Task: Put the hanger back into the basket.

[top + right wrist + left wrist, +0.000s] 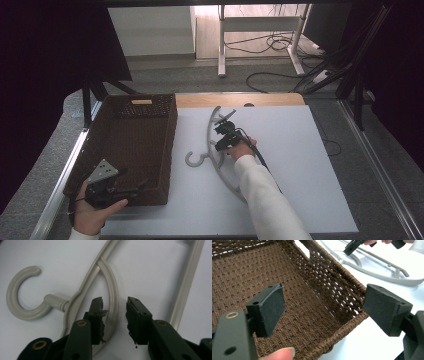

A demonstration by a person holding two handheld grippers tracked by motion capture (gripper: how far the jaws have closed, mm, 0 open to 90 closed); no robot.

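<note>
1. The left hand comes in from the bottom left corner of the high view, fingers wrapped around the body of the left gripper.
2. The left gripper's jaws stand wide apart, and a fingertip shows at the bottom edge of its own view.
3. The right arm, in a white sleeve, reaches forward across the middle.
4. The right gripper points down with its jaws partly closed, a narrow gap between the pads.

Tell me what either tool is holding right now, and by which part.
Nothing. The right tool straddles the hanger's inner curved bar, unclamped; the left tool is open.
</note>
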